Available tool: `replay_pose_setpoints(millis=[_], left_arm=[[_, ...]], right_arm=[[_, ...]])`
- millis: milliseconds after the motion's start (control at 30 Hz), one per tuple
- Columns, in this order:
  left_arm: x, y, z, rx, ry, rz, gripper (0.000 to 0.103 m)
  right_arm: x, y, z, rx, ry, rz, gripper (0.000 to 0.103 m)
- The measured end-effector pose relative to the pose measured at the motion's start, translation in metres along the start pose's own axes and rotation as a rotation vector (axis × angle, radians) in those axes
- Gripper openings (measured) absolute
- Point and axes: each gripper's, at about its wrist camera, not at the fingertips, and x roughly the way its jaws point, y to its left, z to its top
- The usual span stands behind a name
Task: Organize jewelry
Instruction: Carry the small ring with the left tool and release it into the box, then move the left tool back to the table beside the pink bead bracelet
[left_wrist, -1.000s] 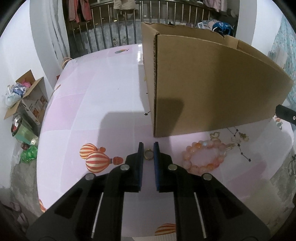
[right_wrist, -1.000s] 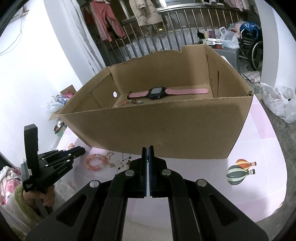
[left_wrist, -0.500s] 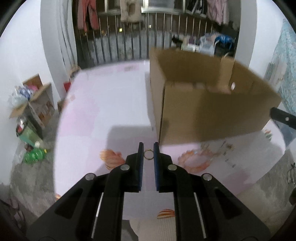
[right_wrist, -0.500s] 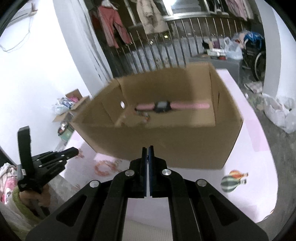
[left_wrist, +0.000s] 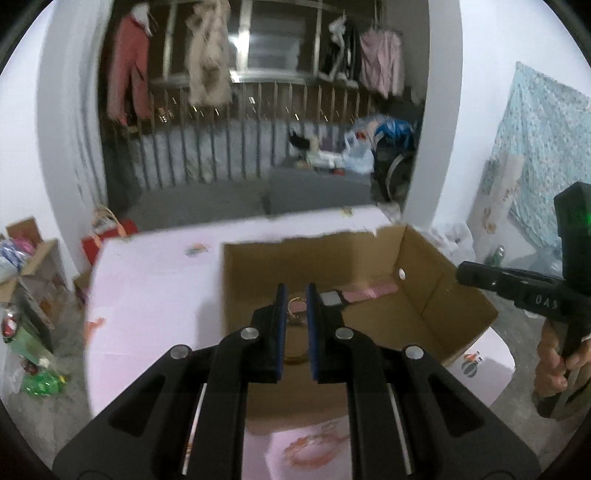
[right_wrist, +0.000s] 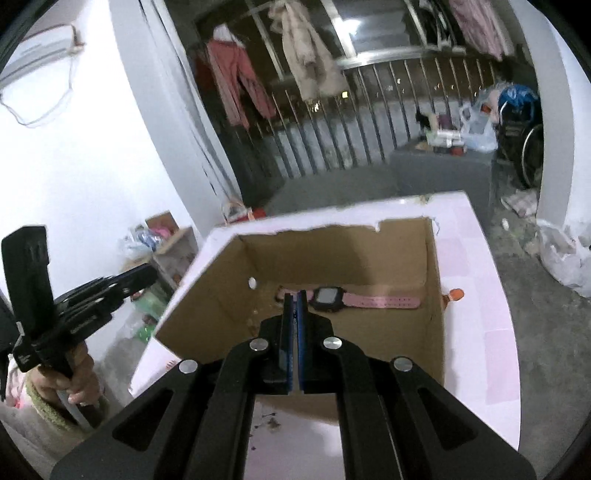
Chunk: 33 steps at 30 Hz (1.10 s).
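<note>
A second ago your left gripper (left_wrist: 295, 295) sat low at the pink tabletop with the small gold ring between its fingers; now you have lifted it and carried it over the open brown cardboard box (left_wrist: 436, 295), so the camera looks down past the rim into the interior. The small gold ring (left_wrist: 295, 305) is pinched between the blue pads, the jaws narrowed to just the ring's width with nothing else in them. You hold it there, I judge, so that letting go drops it straight inside and not onto the pink balloon-print table (left_wrist: 155, 295).

Your right gripper (right_wrist: 294, 295) has risen too and now looks into the same box from the other side. Its jaws are pressed together with nothing between them; it seems only to be waiting, kept apart from the left one.

Already lying on the box floor is the pink-strapped watch with a dark square face (right_wrist: 332, 298), flat along the far wall. The orange beaded bracelet (left_wrist: 314, 448) remains outside on the table, just in front of the box's near wall, blurred in the left view. The thin chain nearby is too smeared to describe.

The release looks like the next step; a ring this light may bounce or roll on cardboard.
</note>
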Motion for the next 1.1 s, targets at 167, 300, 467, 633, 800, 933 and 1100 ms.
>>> replay_pose_setpoints(millis=[167,300,467,633,800,933,1100], left_arm=[[0.051,-0.012,0.004,0.039,0.084,-0.014,0.010],[0.073,-0.012,0.002,0.036,0.126,-0.004,0.020],[0.070,-0.006,-0.002,0.019,0.114,-0.001,0.034],[0.055,0.002,0.000,-0.004,0.077,0.011,0.037],[0.021,0.014,-0.008,-0.050,0.017,0.034,0.039],[-0.009,0.030,-0.025,-0.093,-0.011,0.061,0.041],[-0.041,0.048,-0.060,-0.142,0.001,0.099,0.041]], right_arm=[[0.023,-0.010,0.005,0.010,0.062,-0.029,0.002],[0.026,-0.017,0.006,0.021,0.069,-0.052,0.004],[0.024,-0.024,0.006,0.030,0.058,-0.072,0.021],[0.016,-0.023,0.005,0.017,0.037,-0.081,0.024],[-0.009,-0.015,-0.008,-0.029,-0.006,-0.052,0.026],[-0.031,-0.007,-0.024,-0.070,-0.031,-0.009,0.027],[-0.051,0.008,-0.054,-0.121,-0.015,0.040,0.027]])
